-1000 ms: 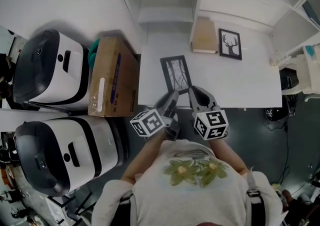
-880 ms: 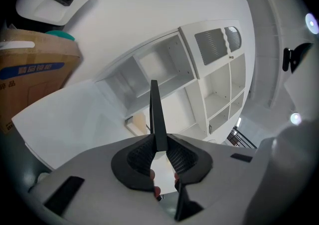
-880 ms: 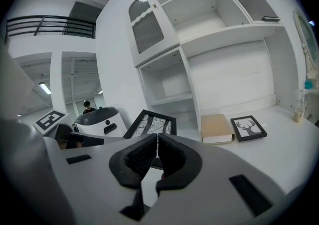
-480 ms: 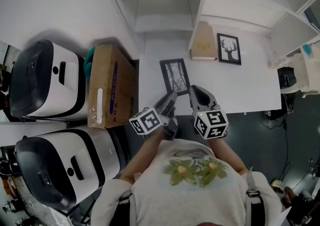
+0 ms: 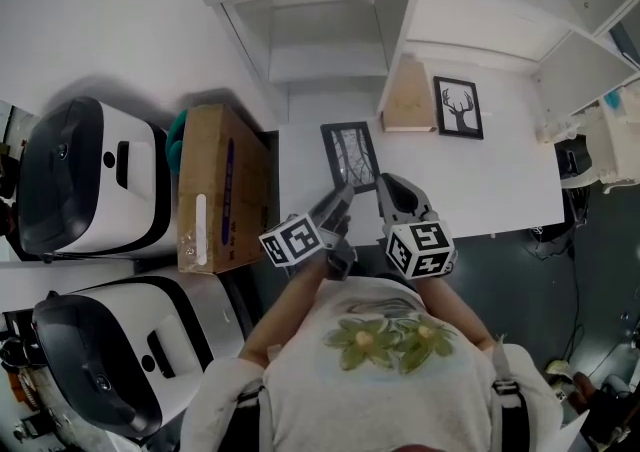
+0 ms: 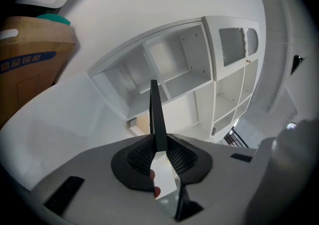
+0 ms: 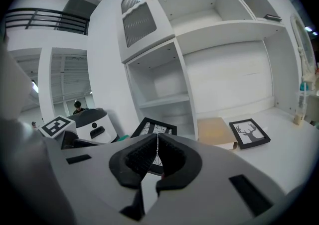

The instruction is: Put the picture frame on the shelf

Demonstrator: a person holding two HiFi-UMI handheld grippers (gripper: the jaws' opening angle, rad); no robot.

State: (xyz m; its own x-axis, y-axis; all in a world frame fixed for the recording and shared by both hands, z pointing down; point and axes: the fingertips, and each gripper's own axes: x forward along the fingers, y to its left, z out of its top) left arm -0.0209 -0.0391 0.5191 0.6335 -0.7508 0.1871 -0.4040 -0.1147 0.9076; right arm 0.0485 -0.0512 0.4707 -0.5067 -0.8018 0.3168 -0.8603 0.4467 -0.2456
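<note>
A black picture frame (image 5: 351,153) with a branch print hangs over the left part of the white table (image 5: 500,190). My left gripper (image 5: 345,194) is shut on its near edge. In the left gripper view the picture frame (image 6: 156,114) stands edge-on between the pads. My right gripper (image 5: 383,184) sits just right of the frame's near corner, jaws together with nothing seen between them. From the right gripper view the picture frame (image 7: 155,130) shows tilted just beyond my right gripper (image 7: 157,143). The white shelf unit (image 5: 325,35) rises at the table's far side.
A deer picture (image 5: 459,107) lies flat on the table beside a tan board (image 5: 408,95) near the shelf. A cardboard box (image 5: 222,185) and two white machines (image 5: 90,175) stand left of the table. Small items (image 5: 610,100) crowd the right edge.
Both grippers and the held frame have moved a little toward the shelf unit. The grip on the frame is unchanged.
</note>
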